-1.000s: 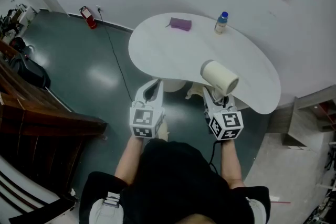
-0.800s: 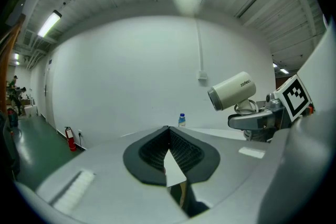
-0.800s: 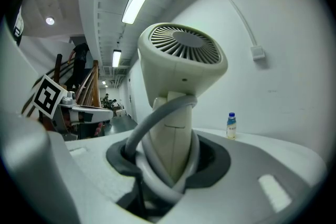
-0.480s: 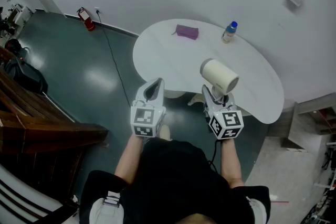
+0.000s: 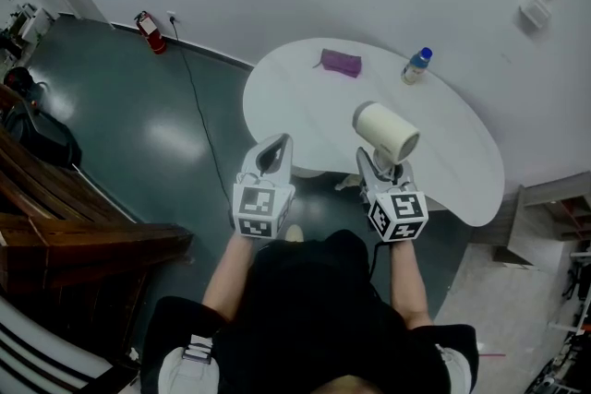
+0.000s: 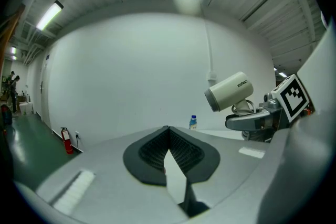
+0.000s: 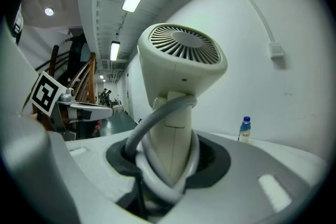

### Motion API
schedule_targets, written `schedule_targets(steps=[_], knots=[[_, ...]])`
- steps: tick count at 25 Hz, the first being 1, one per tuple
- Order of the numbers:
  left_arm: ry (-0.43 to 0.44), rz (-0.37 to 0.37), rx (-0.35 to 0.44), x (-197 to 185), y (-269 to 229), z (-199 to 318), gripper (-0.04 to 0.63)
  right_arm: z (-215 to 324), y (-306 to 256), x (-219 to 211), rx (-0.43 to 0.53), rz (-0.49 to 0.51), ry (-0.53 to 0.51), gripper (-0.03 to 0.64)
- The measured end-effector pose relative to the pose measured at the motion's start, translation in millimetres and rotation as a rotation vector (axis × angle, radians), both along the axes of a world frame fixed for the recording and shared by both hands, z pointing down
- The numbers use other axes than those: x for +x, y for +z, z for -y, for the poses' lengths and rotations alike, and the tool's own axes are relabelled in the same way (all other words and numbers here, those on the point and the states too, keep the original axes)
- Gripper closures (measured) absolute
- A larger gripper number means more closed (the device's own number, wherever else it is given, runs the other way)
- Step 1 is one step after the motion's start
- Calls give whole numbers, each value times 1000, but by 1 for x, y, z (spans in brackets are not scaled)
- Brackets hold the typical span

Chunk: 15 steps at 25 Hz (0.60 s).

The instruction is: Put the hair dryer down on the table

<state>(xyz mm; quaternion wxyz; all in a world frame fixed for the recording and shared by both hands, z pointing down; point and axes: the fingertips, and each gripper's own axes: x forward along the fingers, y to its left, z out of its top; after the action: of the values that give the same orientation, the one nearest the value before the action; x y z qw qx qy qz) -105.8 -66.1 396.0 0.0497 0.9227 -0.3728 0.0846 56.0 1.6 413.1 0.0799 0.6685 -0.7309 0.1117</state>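
Note:
A cream hair dryer (image 5: 386, 132) stands upright in my right gripper (image 5: 386, 163), over the near edge of the white table (image 5: 305, 106). In the right gripper view the jaws are shut on the dryer's handle (image 7: 170, 144), with its grey cord (image 7: 157, 118) looped round it and the rear grille (image 7: 181, 45) on top. My left gripper (image 5: 272, 152) hangs just off the table's near edge, to the dryer's left. Its pads (image 6: 181, 152) meet at the tip with nothing between them. From there the dryer (image 6: 229, 91) shows at the right.
A small bottle with a blue cap (image 5: 416, 65) and a purple cloth-like thing (image 5: 341, 63) lie at the table's far side. A red fire extinguisher (image 5: 152, 30) stands by the wall. Dark wooden furniture (image 5: 83, 226) fills the left. A cable (image 5: 199, 120) runs across the floor.
The table and the things on it have slid right and a little down in the head view. Both grippers hold their places, and the dryer stays upright in the right one.

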Motion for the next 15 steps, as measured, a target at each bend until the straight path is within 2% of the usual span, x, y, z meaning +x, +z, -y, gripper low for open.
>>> schedule_targets(steps=[7, 15], knots=[[-21, -5, -12, -3, 5, 29, 591, 34, 8, -2, -20, -1, -25, 428], [-57, -6, -30, 24, 19, 65, 591, 81, 18, 23, -39, -15, -76, 428]])
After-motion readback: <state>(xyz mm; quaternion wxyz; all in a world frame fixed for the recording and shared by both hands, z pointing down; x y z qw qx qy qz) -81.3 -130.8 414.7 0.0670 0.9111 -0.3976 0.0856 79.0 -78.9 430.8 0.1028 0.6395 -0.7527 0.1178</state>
